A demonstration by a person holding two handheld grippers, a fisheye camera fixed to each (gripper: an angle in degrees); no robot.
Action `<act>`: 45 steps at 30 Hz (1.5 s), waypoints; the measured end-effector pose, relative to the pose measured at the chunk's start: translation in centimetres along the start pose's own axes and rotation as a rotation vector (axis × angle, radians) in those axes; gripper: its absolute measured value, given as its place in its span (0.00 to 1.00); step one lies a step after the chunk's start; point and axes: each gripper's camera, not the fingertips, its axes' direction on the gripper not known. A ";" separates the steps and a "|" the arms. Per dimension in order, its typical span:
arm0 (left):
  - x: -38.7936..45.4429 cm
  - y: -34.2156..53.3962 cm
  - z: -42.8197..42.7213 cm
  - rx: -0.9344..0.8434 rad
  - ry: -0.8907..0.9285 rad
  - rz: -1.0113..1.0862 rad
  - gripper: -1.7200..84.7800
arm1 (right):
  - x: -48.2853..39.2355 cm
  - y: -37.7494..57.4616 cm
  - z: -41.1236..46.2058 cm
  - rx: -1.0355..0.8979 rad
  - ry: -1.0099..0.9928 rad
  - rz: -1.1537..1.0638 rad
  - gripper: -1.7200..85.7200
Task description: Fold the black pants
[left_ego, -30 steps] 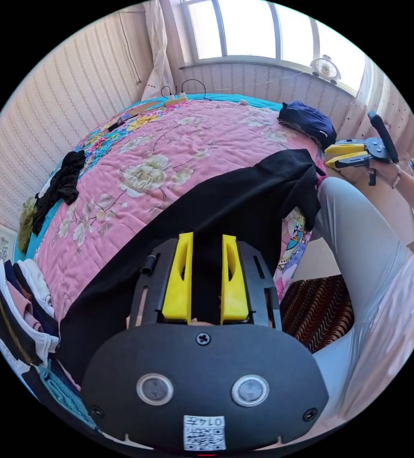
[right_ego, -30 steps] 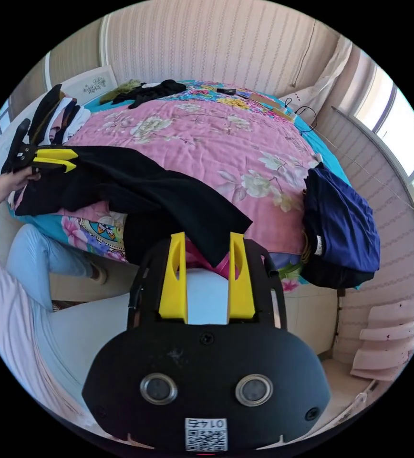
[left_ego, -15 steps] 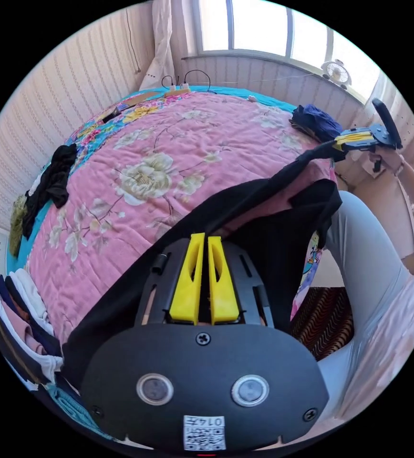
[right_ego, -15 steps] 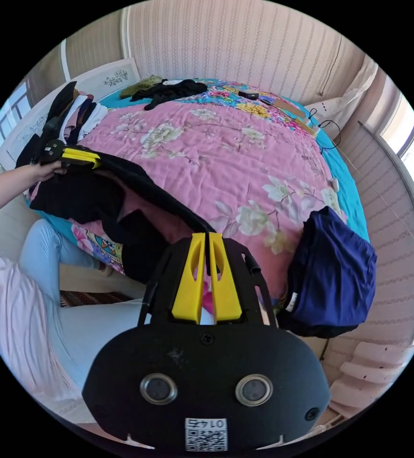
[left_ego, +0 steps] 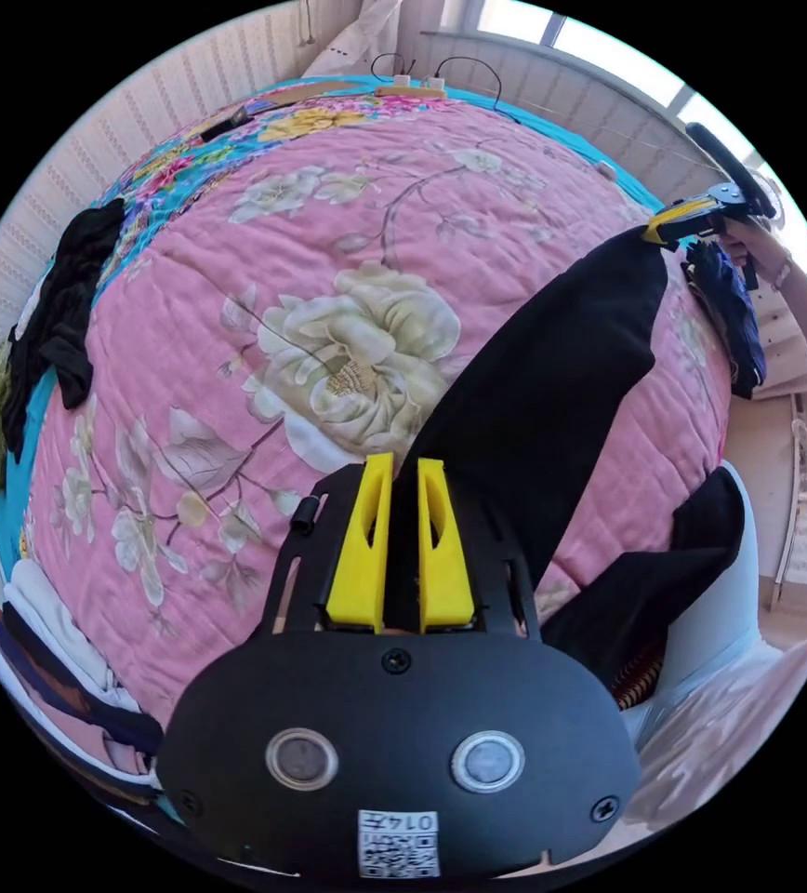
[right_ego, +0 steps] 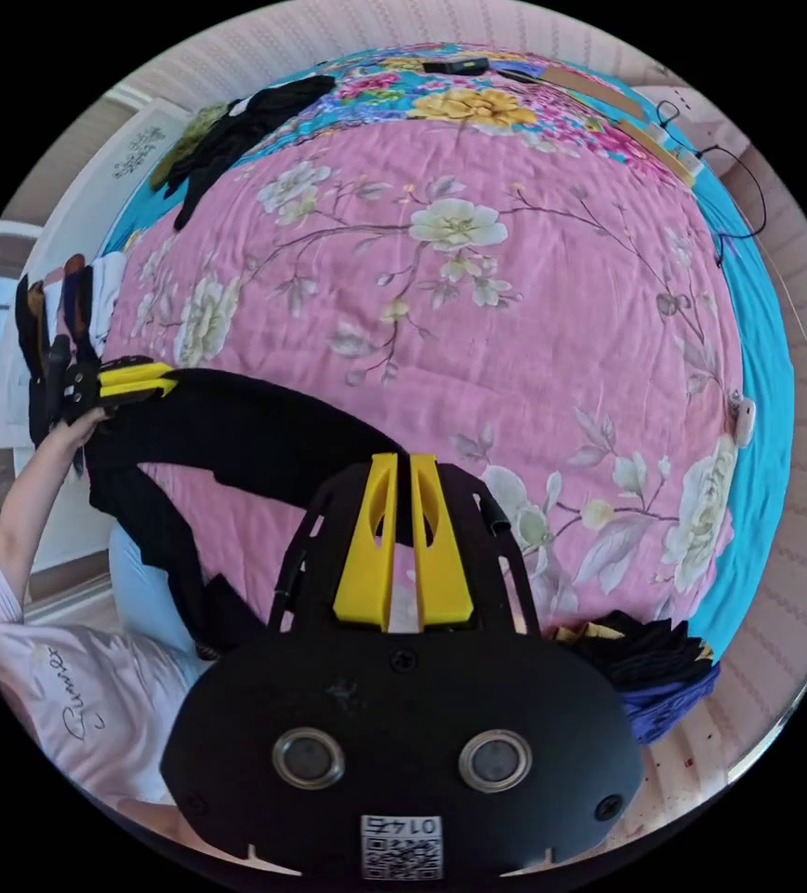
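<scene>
The black pants point(left_ego: 552, 400) hang stretched in the air above the pink flowered quilt point(left_ego: 329, 307), with a loose part drooping over the bed's near edge point(left_ego: 645, 577). My left gripper point(left_ego: 402, 474) is shut on one end of the raised edge. My right gripper point(right_ego: 402, 470) is shut on the other end. In the left gripper view the right gripper point(left_ego: 678, 216) pinches the far tip of the cloth. The right gripper view has the pants point(right_ego: 255, 437) running to the left gripper point(right_ego: 148, 377), held by a hand.
A dark blue folded garment point(left_ego: 734, 312) lies at the bed's edge near the right gripper. A black garment point(left_ego: 55, 321) rests on the far side of the quilt. Stacked folded clothes point(left_ego: 46, 628) sit beside the bed. A person's light trousers and pale shirt point(right_ego: 106, 688) stand close to the bed.
Both grippers, open a second ago, closed on the pants' edge and lifted it up over the quilt. The cloth now spans taut between them, higher and further onto the bed.
</scene>
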 end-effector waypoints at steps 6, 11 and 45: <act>-0.3 2.7 -3.1 0.154 -0.052 0.020 0.09 | 2.5 3.2 -1.6 0.182 0.096 0.161 0.11; 5.1 9.8 -6.3 0.242 0.029 0.129 0.10 | -0.5 14.3 -3.7 0.354 0.019 0.068 0.13; 17.2 19.9 -0.3 0.148 0.104 0.121 0.01 | -2.7 36.3 -1.2 0.435 0.024 0.218 0.04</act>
